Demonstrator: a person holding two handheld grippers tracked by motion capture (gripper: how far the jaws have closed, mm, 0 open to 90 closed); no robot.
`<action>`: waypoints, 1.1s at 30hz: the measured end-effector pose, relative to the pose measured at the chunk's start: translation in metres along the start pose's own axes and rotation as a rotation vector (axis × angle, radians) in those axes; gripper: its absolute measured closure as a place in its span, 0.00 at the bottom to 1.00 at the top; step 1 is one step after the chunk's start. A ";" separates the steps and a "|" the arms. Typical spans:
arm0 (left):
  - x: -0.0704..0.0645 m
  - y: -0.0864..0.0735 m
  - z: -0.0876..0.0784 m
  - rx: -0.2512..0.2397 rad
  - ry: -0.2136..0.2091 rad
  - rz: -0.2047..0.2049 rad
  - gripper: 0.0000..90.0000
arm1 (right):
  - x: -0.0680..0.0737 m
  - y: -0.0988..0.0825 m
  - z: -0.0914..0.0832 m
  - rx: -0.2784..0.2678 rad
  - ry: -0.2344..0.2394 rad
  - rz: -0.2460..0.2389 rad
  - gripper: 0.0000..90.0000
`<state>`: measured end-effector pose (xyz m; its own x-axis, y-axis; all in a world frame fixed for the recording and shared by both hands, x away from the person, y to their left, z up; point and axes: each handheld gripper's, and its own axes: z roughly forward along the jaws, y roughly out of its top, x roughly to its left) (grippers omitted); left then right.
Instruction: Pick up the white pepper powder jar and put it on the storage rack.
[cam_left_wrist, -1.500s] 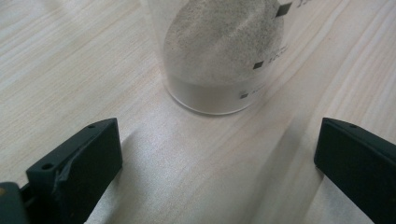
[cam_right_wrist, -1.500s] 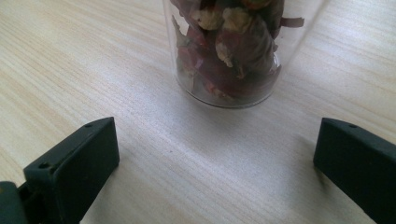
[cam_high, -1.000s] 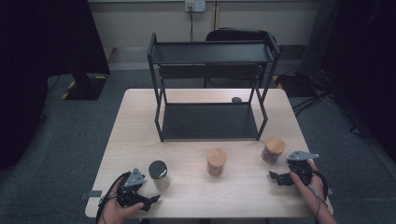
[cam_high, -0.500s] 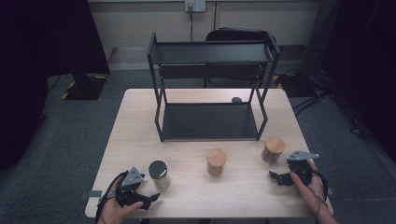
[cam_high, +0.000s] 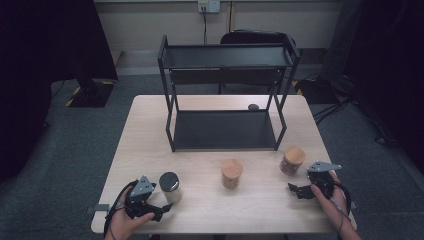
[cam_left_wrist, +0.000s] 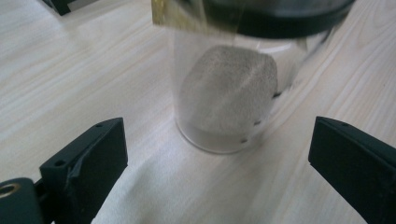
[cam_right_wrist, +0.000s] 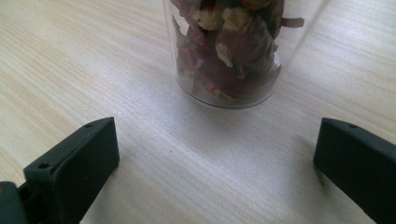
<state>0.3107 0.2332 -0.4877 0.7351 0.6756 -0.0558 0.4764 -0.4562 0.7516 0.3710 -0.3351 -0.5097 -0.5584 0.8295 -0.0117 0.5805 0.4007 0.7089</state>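
Grey carpet surrounds a pale wooden table (cam_high: 150, 150), with a black two-tier rack (cam_high: 225, 127) at its far side. Toward 7 o'clock stands the black-lidded jar (cam_high: 170, 186), upright, long axis vertical, just ahead of the left gripper (cam_high: 162, 209), jaws spread and empty. At 4 o'clock the right gripper (cam_high: 294, 190), jaws likewise released, faces the cork-lidded jar (cam_high: 292, 160), also upright.

The table (cam_high: 210, 205) is lit evenly from above, while the room around it stays dark, almost black at both sides. In the gripper views the wood is bright, soft shadows lie under each jar (cam_left_wrist: 229, 93), and the near jaws and jar tops are blurred.
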 end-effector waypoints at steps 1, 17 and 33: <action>0.000 0.001 0.000 0.000 0.001 0.001 0.05 | 0.000 0.000 0.000 0.000 0.000 0.000 0.00; 0.001 0.008 0.007 -0.023 -0.014 -0.006 0.05 | 0.000 0.000 0.000 0.000 0.003 -0.003 0.00; 0.000 0.014 0.017 -0.027 -0.023 -0.009 0.05 | -0.001 0.000 0.000 0.000 0.006 -0.005 0.00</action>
<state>0.3254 0.2170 -0.4886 0.7419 0.6661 -0.0772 0.4701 -0.4345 0.7683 0.3711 -0.3358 -0.5097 -0.5649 0.8251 -0.0115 0.5777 0.4054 0.7085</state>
